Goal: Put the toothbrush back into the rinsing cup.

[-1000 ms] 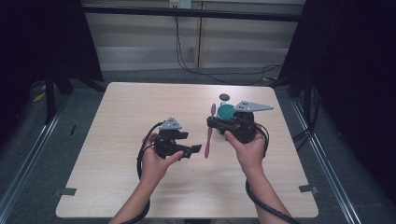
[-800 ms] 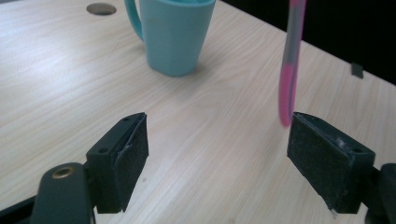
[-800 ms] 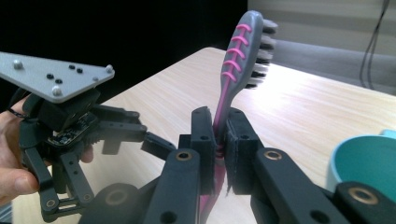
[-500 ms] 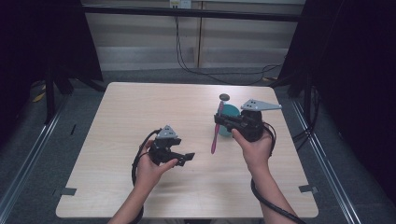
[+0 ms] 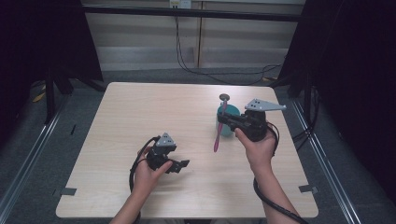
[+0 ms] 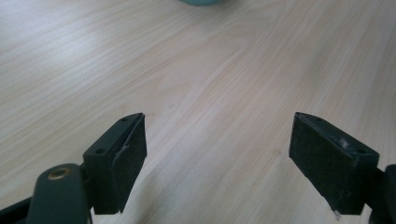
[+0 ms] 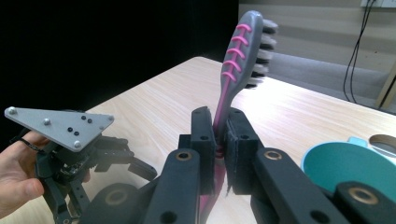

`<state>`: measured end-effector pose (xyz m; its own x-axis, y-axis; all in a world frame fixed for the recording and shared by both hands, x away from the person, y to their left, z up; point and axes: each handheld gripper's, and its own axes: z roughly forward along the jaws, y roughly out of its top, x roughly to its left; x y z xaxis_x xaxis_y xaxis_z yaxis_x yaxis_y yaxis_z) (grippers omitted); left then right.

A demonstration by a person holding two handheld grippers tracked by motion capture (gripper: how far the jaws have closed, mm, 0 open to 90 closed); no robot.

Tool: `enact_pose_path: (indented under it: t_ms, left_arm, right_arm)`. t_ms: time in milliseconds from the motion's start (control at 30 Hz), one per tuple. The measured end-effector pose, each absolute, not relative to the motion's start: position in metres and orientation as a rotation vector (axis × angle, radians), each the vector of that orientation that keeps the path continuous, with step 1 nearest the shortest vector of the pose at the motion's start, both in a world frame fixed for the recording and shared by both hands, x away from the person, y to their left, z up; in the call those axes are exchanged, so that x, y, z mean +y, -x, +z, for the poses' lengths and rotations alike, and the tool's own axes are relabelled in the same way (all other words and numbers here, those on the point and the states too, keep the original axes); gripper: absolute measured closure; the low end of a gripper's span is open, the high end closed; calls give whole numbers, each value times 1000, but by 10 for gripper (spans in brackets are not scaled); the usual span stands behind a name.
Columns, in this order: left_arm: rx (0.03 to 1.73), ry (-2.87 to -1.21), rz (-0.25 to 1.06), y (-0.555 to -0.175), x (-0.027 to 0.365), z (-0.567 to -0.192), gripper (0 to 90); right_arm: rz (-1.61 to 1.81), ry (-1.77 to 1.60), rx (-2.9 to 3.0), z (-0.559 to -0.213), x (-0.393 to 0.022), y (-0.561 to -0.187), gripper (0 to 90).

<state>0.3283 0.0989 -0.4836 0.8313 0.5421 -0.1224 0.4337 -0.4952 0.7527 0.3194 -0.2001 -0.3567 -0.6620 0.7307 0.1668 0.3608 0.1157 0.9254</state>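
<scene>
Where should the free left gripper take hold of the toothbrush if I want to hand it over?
Probably the bare handle end of the toothbrush, approached from the left gripper side. The right gripper clamps its middle and the bristled head is bulky, leaving that slim end free.

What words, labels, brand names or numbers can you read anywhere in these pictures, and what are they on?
None can be read.
Pink and grey toothbrush, clamped in the right gripper: no brand or lettering shows.
Teal cup: plain, no print in sight.
Grey three-cornered plate on the left gripper: holes and screws, no marking.
Pale wooden table: bare grain.
White plate on the far wall: too small to tell.
</scene>
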Motion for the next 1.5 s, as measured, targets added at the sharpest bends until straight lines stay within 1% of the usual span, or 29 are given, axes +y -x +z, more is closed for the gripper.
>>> enact_pose_path:
  t_ms: [600,933,1500]
  left_arm:
    - [656,-2241,254,-323,105,-503,199]
    - [659,-2241,265,-321,107,-509,198]
    - [645,-2246,247,-321,106,-510,154]
  right_arm:
    - [1545,-1062,2063,-355,-206,-318,835]
    - [1539,-1054,2067,-352,-206,-320,835]
    - [1521,-1044,2046,-341,-208,-327,835]
